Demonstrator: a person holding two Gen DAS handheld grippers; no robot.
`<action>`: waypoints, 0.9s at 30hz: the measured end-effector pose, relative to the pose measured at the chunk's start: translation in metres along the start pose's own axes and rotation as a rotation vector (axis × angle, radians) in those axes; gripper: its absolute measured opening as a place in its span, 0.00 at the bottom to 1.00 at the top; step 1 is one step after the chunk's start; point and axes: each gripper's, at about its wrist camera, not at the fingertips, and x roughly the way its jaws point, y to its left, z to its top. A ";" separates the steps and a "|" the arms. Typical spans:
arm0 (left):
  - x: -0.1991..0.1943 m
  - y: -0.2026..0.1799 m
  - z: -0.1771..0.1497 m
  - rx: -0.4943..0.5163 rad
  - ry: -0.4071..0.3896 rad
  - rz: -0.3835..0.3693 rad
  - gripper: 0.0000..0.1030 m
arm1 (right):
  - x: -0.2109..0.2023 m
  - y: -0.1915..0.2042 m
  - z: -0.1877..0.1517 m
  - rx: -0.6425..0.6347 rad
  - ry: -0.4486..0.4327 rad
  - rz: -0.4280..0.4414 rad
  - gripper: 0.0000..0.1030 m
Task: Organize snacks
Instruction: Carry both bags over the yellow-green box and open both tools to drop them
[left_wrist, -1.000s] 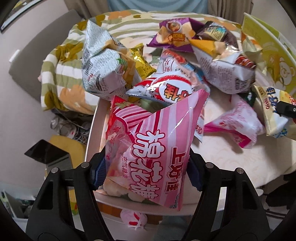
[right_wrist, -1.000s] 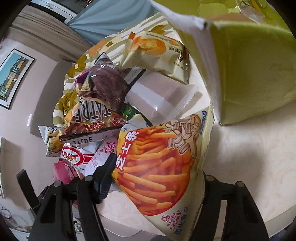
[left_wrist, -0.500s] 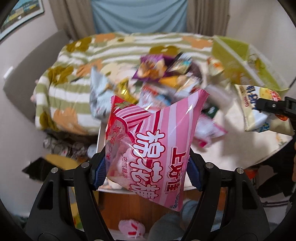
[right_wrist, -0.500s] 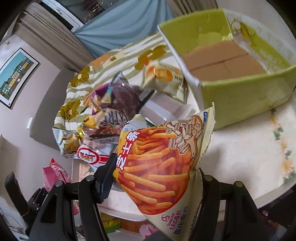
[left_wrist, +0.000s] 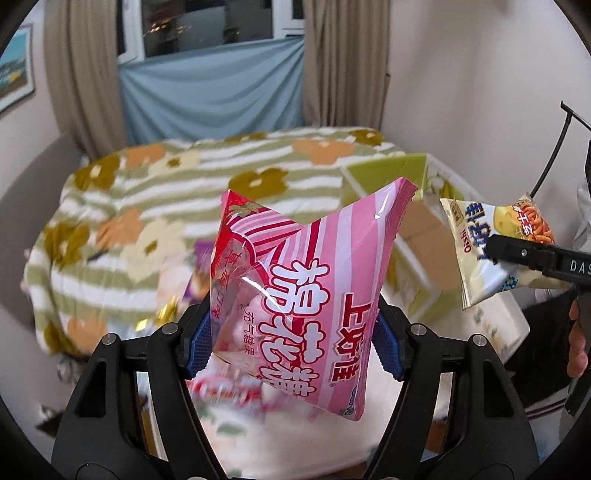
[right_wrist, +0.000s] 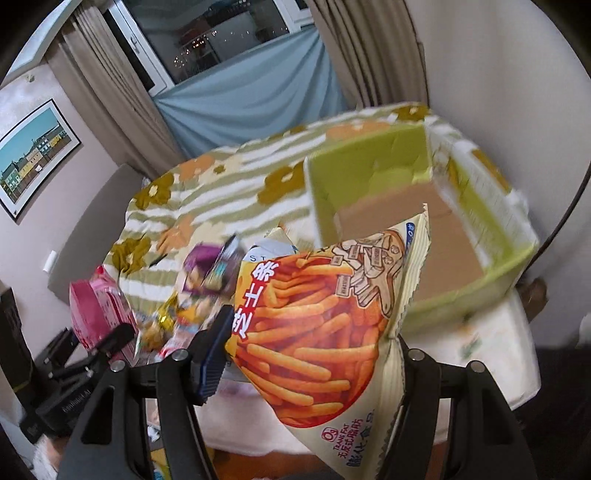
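Observation:
My left gripper (left_wrist: 293, 341) is shut on a pink striped marshmallow bag (left_wrist: 295, 295) and holds it high above the table. My right gripper (right_wrist: 310, 354) is shut on a cream bag of orange snack sticks (right_wrist: 325, 321), also lifted. That bag shows in the left wrist view (left_wrist: 491, 247) at the right, and the pink bag shows in the right wrist view (right_wrist: 94, 312) at the left. An open green cardboard box (right_wrist: 491, 269) stands on the table ahead of the right gripper, its brown floor bare. A pile of snack bags (right_wrist: 203, 284) lies left of it.
The round white table (right_wrist: 491, 354) lies below both grippers. A sofa with a green striped floral blanket (left_wrist: 184, 192) runs behind it. Curtains and a blue cloth hang at the window behind. A framed picture (right_wrist: 29, 158) hangs on the left wall.
Both grippers have risen and drawn back from the table with their bags. The snack pile has dropped low in view and the box's open top has come into sight.

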 end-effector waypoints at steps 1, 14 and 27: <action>0.007 -0.008 0.011 0.006 -0.007 -0.001 0.66 | 0.001 -0.007 0.009 -0.003 -0.008 -0.008 0.61; 0.169 -0.136 0.152 -0.006 0.085 -0.044 0.67 | 0.048 -0.117 0.123 -0.056 0.009 -0.042 0.61; 0.285 -0.177 0.149 0.014 0.281 -0.006 0.99 | 0.102 -0.180 0.146 -0.068 0.123 -0.053 0.61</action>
